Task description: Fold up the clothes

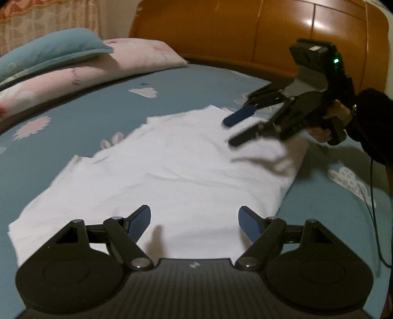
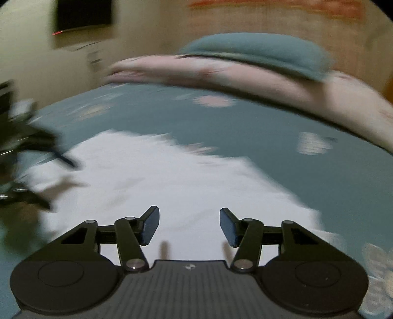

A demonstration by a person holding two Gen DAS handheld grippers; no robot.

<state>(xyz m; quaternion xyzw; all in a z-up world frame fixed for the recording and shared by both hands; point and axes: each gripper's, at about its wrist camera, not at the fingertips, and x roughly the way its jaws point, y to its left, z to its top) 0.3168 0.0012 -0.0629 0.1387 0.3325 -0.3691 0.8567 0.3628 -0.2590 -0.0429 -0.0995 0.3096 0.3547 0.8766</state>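
While a white garment (image 1: 172,166) lies spread flat mid-bed on the teal sheet (image 1: 98,103), left gripper (image 1: 194,220) hovers at its near edge, jaws apart, empty, right gripper (image 1: 229,132) above its far-right corner, jaws apart, empty.

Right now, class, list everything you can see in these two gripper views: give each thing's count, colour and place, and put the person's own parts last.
White cloth garment: one, white, spread flat on the bed under both grippers.
Teal bedsheet with pale flower print: one, teal, covering the bed.
Pink floral quilt: one, pink, folded along the bed's far edge.
Teal pillow: one, teal, on top of the quilt.
Glossy wooden headboard: one, orange-brown, behind the bed.
Dark wall screen: one, black, on the far wall.
Left gripper: one, black with blue pads, open above the garment.
Right gripper: one, same colours, open above the garment.
Hand: one, dark-sleeved, holding the right gripper.
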